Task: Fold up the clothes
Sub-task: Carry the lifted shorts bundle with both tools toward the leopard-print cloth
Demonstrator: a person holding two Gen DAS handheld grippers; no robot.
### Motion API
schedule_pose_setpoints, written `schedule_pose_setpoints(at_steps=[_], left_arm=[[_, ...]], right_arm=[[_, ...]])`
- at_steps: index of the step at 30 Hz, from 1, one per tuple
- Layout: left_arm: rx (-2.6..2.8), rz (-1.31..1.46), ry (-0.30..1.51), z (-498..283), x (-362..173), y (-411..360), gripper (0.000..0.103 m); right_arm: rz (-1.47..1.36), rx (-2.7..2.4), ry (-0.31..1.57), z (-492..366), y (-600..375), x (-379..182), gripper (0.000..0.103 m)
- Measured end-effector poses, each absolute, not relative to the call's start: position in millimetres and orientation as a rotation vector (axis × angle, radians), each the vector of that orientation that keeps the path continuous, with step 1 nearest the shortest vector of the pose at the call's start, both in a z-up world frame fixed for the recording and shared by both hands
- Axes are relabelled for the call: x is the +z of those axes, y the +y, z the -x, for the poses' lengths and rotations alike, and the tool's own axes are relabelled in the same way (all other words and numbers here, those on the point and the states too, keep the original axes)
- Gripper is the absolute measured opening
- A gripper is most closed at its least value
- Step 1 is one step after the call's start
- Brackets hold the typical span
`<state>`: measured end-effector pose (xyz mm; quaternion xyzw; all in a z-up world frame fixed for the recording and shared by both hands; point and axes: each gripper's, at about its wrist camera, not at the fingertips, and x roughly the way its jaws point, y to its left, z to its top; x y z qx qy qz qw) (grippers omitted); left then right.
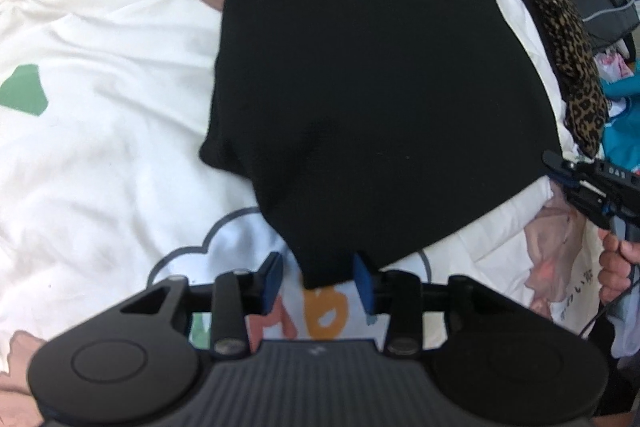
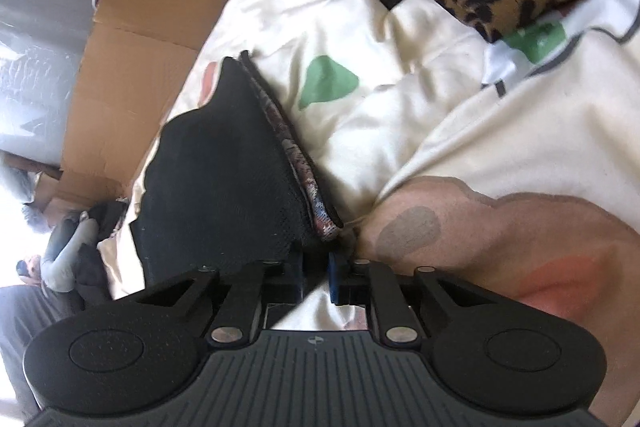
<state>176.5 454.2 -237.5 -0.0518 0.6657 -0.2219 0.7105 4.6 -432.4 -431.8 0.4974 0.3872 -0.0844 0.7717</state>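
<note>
L gripper (image 1: 319, 283) astride corner of flat black garment (image 1: 360, 87).

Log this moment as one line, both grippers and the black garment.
task: fold clothes | left gripper: open, astride black garment corner | right gripper: shut on black garment corner | surface: printed duvet

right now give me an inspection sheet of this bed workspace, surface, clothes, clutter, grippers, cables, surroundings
surface: white printed duvet, rumpled.
job's things: black garment lies folded on the duvet.
clutter: leopard-print fabric at the bed's far edge; teal item beyond it.
grippers: left gripper open, the garment's near corner between its pads; right gripper shut on the garment's other corner.
cables: a dark cord hangs below the hand holding the right gripper.
surroundings: cardboard box beside the bed.
</note>
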Motion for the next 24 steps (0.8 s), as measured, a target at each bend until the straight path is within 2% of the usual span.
schedule_pose_setpoints(at_steps=[4, 13, 18, 19, 21, 24], left_arm=[[-0.502, 0.113, 1.483, -176, -241, 449, 0.041], [-0.508, 0.144, 1.462, -175, -248, 444, 0.042], [-0.539, 0.213, 1.408, -170, -255, 447, 0.047], [-0.542, 0.215, 1.405, -169, -255, 447, 0.043], [-0.549, 0.224, 1.409, -169, -255, 448, 0.014], [-0.549, 0.248, 1.431, -170, -254, 448, 0.011]], right_arm=[[-1.107, -0.169, 0.807, -1, -434, -427, 0.009], [-1.238, -0.147, 0.821, -3, -431, -455, 0.013], [-1.257, -0.152, 0.793, -3, -431, -457, 0.010], [-1.255, -0.152, 0.786, -3, -432, -456, 0.008], [-1.264, -0.158, 0.780, -3, -433, -453, 0.006], [-1.221, -0.161, 0.780, -7, -436, -443, 0.005]])
